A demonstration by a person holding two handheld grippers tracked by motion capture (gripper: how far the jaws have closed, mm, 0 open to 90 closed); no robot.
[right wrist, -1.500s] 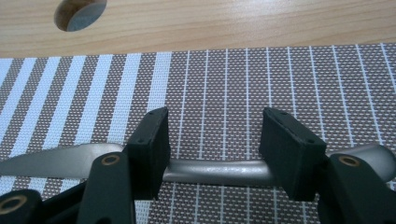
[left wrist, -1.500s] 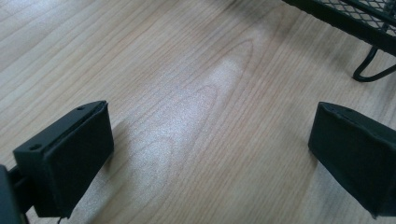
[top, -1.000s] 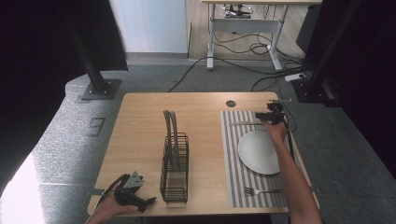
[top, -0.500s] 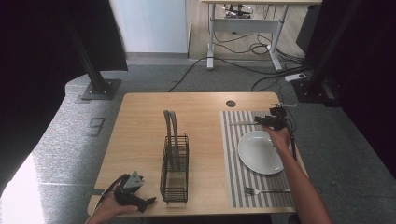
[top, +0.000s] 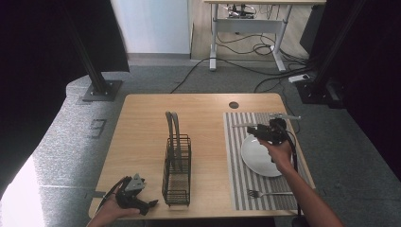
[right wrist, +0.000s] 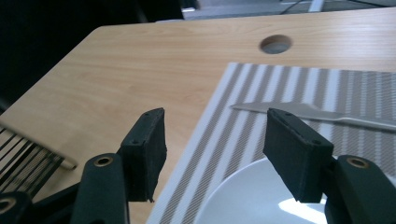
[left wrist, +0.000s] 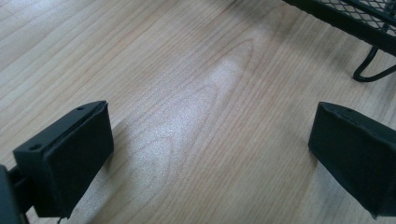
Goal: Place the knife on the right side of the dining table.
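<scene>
The plate (top: 261, 156) is white and round, and we see it lying on the striped placemat (top: 236, 175) at the right side of the tabletop (top: 142, 127). Our right tool (top: 251, 131) hangs just above the far-left rim of this plate, and its jaws stand apart with nothing between them; in the right gripper view (right wrist: 215, 140) the near edge of the plate (right wrist: 243, 200) shows under them. The pads do not touch the plate. Beyond the plate, a knife (top: 243, 125) lies across the far part of the placemat, and in the right gripper view its blade (right wrist: 289, 109) is just behind the jaws. A fork (top: 265, 193) lies on the near part of the placemat, apart from the plate.

Our left tool (top: 150, 204) rests at the near-left corner of the tabletop, and its 2 jaws are wide apart and empty above bare wood (left wrist: 205, 130). Just beside it, to the right, stands a black wire rack (top: 177, 170), upright, near the middle of the tabletop. One foot of this rack (left wrist: 373, 70) appears in the left gripper view.
</scene>
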